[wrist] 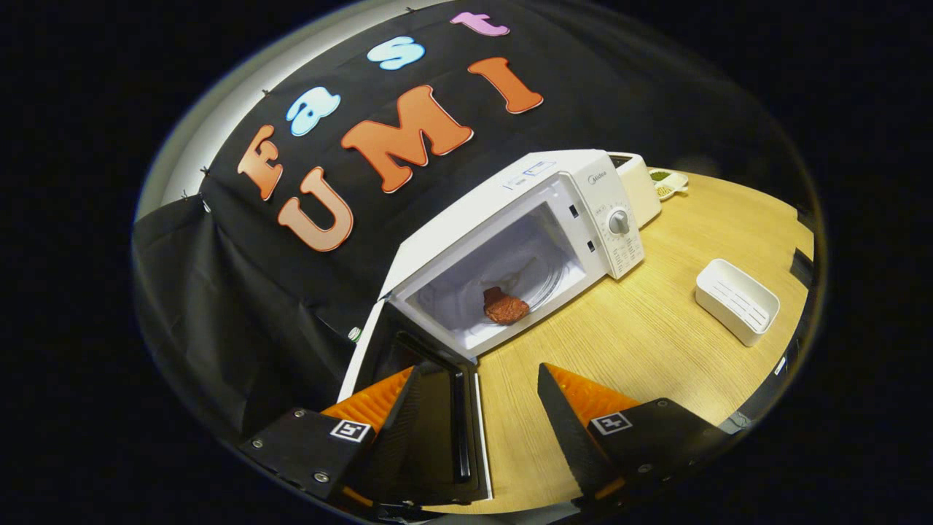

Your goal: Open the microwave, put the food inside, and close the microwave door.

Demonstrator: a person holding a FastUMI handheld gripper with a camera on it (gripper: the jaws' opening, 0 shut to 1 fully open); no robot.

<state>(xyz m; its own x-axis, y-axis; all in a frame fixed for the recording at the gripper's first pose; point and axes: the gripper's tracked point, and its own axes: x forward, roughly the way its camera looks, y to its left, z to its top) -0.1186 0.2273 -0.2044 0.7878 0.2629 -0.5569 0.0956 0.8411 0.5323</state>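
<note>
A white microwave [510, 219] stands on the wooden table [656, 343] with its door [430, 415] swung wide open toward me. Inside the cavity, on the glass turntable, lies a reddish-brown piece of food [504, 308]. My gripper [477, 372] is open, its fingers spread wide with nothing between them. The left finger overlaps the open door's inner face; the right finger hangs over bare table. The food lies beyond the fingertips, inside the oven.
A white rectangular tray [736, 300] sits on the table to the right of the microwave. Behind the microwave stands another white appliance [640, 186] and a small dish with something green [667, 182]. Black cloth walls the back and left.
</note>
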